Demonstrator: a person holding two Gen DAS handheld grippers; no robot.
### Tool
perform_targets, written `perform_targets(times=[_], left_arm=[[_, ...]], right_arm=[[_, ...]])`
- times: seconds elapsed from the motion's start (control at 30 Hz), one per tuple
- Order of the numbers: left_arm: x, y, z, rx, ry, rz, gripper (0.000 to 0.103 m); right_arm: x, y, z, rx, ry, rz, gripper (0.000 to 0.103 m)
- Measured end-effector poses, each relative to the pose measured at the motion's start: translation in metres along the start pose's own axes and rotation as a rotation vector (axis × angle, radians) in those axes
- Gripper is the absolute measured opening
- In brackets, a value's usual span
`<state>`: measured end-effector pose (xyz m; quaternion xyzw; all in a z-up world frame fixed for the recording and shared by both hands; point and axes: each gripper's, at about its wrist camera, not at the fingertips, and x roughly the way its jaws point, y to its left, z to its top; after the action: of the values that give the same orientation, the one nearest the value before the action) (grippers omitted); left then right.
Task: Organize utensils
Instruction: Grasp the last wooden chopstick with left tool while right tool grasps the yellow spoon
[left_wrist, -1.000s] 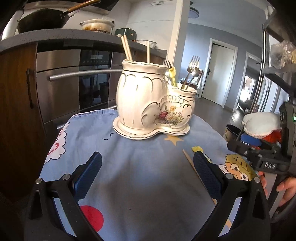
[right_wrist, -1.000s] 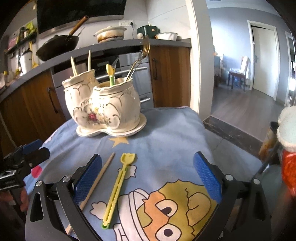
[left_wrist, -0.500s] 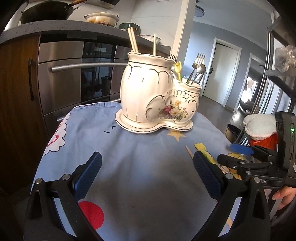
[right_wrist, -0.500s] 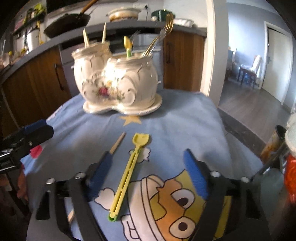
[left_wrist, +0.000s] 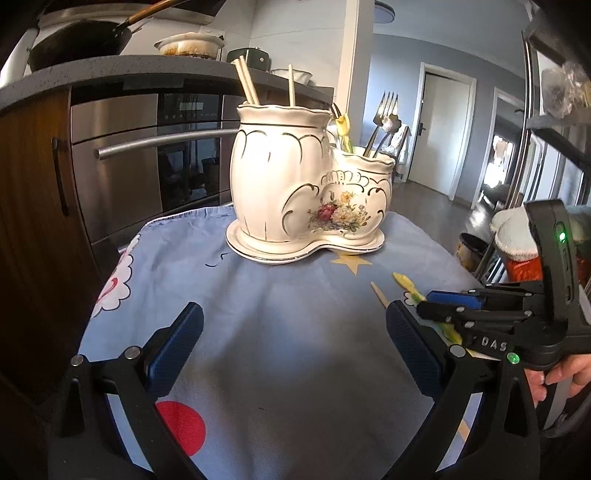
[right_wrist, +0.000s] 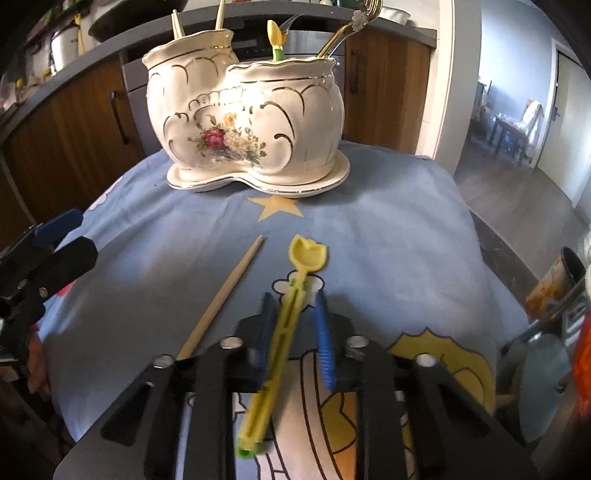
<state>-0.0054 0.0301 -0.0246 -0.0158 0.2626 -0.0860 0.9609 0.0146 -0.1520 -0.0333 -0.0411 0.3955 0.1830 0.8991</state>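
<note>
A yellow plastic spoon (right_wrist: 308, 254) lies on the blue cartoon cloth (right_wrist: 388, 236), bowl end toward the holder. My right gripper (right_wrist: 293, 299) straddles its handle and its jaws are closing; a thin gap shows by the right pad (right_wrist: 325, 332). A wooden chopstick (right_wrist: 225, 295) lies just left of the spoon. The white floral ceramic holder (left_wrist: 306, 192) stands at the far side with chopsticks, forks and a yellow utensil in it. My left gripper (left_wrist: 291, 317) hovers open over bare cloth, nothing between its fingers. In the left wrist view, the right gripper (left_wrist: 443, 302) is low at the right.
The cloth-covered table (left_wrist: 122, 280) is small and drops off on all sides. Behind it are a steel oven (left_wrist: 147, 155) and a dark counter (left_wrist: 110, 74) with a wok and pot. A red-and-white bundle (left_wrist: 517, 236) sits to the right.
The right gripper came down and forward over the yellow spoon, and its jaws narrowed from wide open to close around the handle. The left gripper stayed about where it was.
</note>
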Motion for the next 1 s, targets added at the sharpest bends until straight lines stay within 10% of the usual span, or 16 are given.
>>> perform_targets(times=[0.53, 1.0], left_arm=[[0.018, -0.067, -0.002, 0.146, 0.231, -0.124, 0.097], [0.036, -0.101, -0.017, 0.273, 0.368, -0.149, 0.04]], right_arm=[[-0.03, -0.04, 0.0, 0.137, -0.113, 0.076, 0.011], [-0.046, -0.047, -0.006, 0.146, -0.157, 0.106, 0.011]])
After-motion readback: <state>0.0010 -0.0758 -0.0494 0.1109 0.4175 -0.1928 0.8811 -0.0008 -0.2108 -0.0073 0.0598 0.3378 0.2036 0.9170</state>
